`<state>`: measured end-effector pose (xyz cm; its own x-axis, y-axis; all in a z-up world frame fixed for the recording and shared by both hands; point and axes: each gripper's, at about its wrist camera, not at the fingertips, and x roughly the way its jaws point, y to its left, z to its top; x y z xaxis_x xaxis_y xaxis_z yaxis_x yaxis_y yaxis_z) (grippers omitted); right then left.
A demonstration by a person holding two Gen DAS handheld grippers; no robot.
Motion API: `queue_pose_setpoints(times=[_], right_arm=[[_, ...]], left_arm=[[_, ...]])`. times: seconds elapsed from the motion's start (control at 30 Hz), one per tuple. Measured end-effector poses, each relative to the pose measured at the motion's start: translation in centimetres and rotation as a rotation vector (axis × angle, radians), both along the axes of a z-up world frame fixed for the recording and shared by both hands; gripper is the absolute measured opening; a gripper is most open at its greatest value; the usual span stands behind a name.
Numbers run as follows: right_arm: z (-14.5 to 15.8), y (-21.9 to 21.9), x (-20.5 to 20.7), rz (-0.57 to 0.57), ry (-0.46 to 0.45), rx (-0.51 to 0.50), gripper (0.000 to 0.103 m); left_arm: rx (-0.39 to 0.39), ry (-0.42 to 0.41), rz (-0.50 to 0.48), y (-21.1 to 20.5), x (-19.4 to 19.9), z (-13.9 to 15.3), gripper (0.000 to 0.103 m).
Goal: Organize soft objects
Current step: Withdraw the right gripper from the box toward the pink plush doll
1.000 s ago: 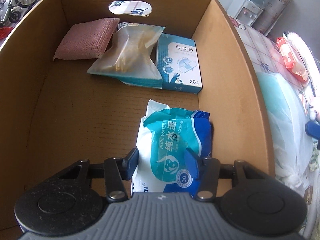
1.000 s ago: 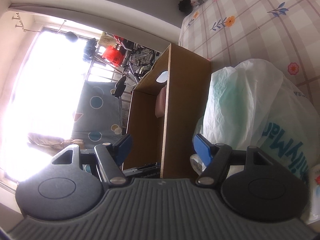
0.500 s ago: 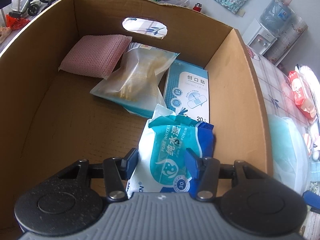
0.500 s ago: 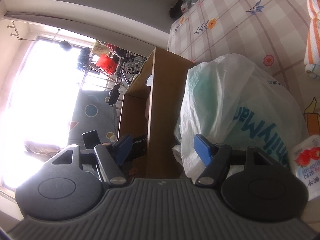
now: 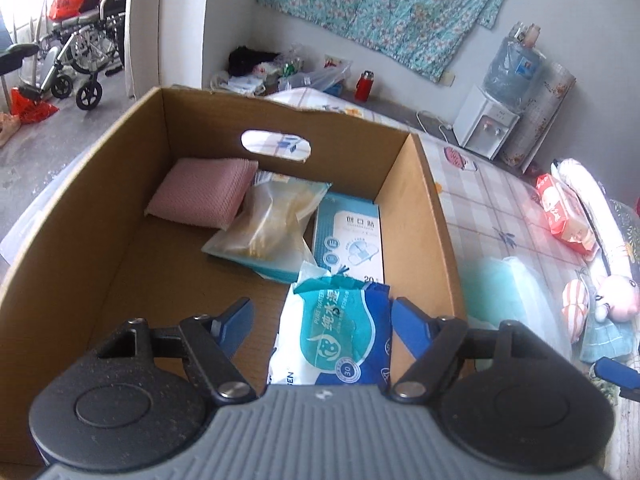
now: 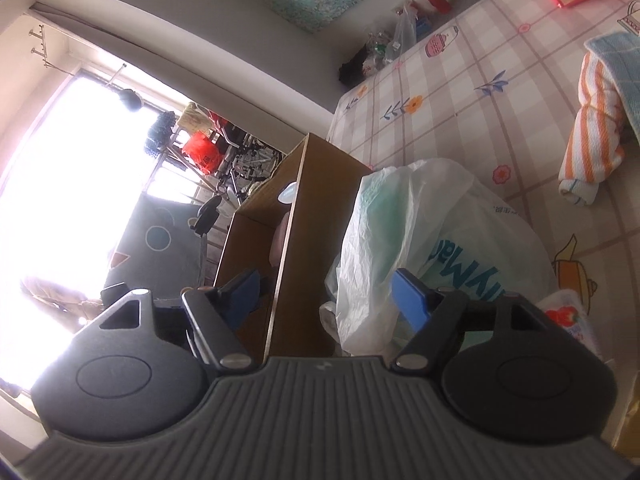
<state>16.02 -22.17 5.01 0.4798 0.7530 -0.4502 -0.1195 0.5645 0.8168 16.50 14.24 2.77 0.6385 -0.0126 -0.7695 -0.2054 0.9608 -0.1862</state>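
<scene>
A blue and teal wet-wipes pack [image 5: 340, 336] lies on the floor of a cardboard box [image 5: 80, 240], near its right wall. My left gripper [image 5: 322, 324] is open above it, its fingers apart on either side and not touching it. The box also holds a pink sponge pad [image 5: 204, 196], a clear bag of cotton swabs [image 5: 272, 228] and a band-aid box [image 5: 348, 240]. My right gripper [image 6: 328, 300] is open and empty, hanging over the box's right wall [image 6: 304, 240] beside a white plastic bag [image 6: 432, 240].
On the checked tablecloth [image 5: 492, 208] right of the box lie a red tissue pack [image 5: 564, 212], a striped towel [image 6: 592, 136], a blue cloth [image 6: 620, 64] and a plush doll [image 5: 616, 300]. A water dispenser [image 5: 496, 120] and a wheelchair [image 5: 76, 60] stand behind.
My left gripper has opened wider, let go of the wipes pack and pulled up and back from the box. My right gripper has swung to the right, over the bag.
</scene>
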Motion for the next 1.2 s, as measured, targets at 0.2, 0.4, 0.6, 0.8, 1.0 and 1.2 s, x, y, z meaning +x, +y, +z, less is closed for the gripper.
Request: queue_pose_setpoints(times=[0.2,0.4,0.6,0.8,1.0,1.2], right_arm=[[0.9,-1.7,-1.0,-0.062,-0.048,-0.019,0.074],[1.6,-3.8,-2.1,-0.127,-0.068,-0.009,0.074],[2.2,-6.3,-3.1,-0.187,-0.080,-0.015,0.074],[3.1,-10.7,-3.3,-0.282,-0.077,-0.070,0.074],[4.6,-16.7,-1.8,-0.401,-0.063,-0.191,0.074],[3.5,-23.3,1.8,-0.530,0.032,-0.290,0.073]], left_arm=[[0.005,-0.136,-0.006,-0.9,-2.5,3.6,0.079],[-0.003,-0.199,-0.114,-5.2,-3.3,5.4,0.081],[-0.002,-0.196,-0.259,-11.0,-2.2,5.6,0.084],[0.081,-0.175,-0.467,-17.6,0.2,6.2,0.091],[0.199,-0.187,-0.637,-24.7,3.9,5.5,0.093],[0.261,-0.203,-0.795,-31.4,7.7,2.7,0.093]])
